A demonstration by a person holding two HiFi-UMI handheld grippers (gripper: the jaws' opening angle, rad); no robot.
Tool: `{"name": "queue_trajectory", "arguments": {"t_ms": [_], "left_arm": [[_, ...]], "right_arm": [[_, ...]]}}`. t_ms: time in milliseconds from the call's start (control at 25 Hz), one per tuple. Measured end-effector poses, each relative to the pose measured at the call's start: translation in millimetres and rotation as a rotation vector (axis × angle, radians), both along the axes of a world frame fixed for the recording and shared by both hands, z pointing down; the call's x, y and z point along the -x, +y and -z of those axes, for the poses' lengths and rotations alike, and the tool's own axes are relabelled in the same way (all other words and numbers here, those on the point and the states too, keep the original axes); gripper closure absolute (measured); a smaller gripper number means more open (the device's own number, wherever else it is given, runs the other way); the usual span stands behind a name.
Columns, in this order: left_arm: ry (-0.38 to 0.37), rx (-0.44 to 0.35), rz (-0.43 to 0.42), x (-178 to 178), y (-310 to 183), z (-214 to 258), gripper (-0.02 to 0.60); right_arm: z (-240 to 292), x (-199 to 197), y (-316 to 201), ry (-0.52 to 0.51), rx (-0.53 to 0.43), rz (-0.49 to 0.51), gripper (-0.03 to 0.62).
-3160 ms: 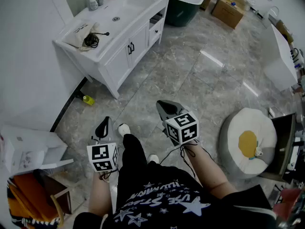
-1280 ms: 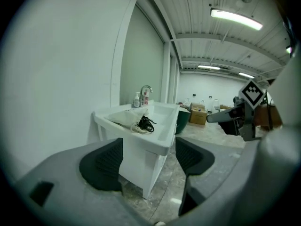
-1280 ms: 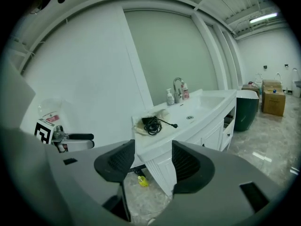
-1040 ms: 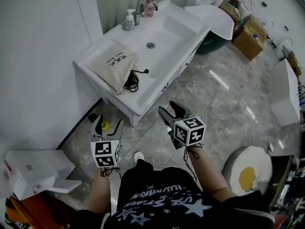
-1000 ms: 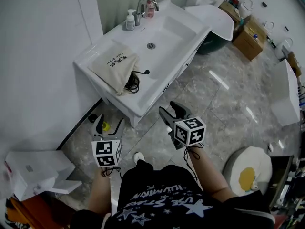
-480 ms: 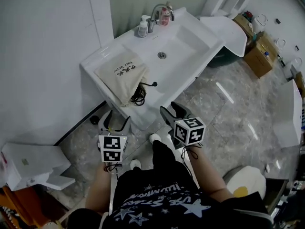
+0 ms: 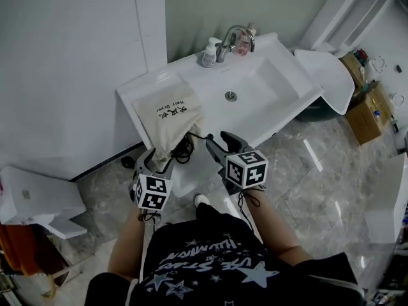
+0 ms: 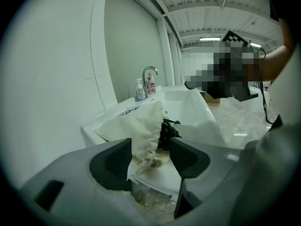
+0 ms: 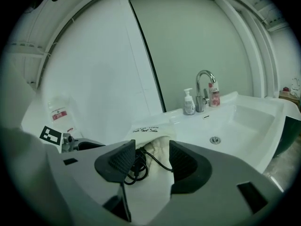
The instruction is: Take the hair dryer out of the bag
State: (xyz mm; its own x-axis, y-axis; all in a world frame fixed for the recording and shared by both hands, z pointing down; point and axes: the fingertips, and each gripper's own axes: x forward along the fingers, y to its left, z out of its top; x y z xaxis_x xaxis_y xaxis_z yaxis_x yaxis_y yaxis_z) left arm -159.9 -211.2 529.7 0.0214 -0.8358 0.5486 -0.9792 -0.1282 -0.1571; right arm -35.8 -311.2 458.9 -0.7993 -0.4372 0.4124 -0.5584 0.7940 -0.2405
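Head view: bag (image 7: 167, 115) on the sink top (image 7: 141, 93) at the drain's (image 7: 231, 95) 9 o'clock, mouth toward the person, cord (image 7: 185, 146) spilling out, dryer hidden inside. Left gripper (image 7: 157, 161), at the bag's 6 o'clock, is closing its jaws around the puckered mouth without pinching it yet; right gripper (image 7: 222, 142), at 4 o'clock, holds its jaws apart, empty. Left should pinch cloth only, clear of the cord, so the right can reach in.

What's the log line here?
stage: pre-grasp | bag: on sink counter, cord spilling from mouth | left hand-held gripper: jaws closing, bag mouth between them, no grip | right hand-held gripper: open, holding nothing, near cord
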Motion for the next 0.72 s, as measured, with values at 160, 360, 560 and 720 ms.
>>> {"name": "queue_trajectory", "arguments": {"t_ms": [160,360,560,720], "left_arm": [[-0.052,0.001,0.053,8.5,-13.3,2.2,0.398],[-0.055,-0.007,0.111,16.1,-27.9,14.3,0.483],[0.026,-0.020,0.172,26.2,-40.6,26.7,0.504],[0.088,-0.015,0.222,33.5,-45.6,32.0,0.516]], "right_arm": [[-12.7,8.8,-8.0,0.024,0.030,0.090,0.367],[-29.7,29.9,-9.8,0.081,0.094,0.221,0.367],[-42.8,64.0,2.6,0.103,0.212,0.361,0.373],[-57.0,90.5,2.4,0.160,0.248,0.429,0.385]]}}
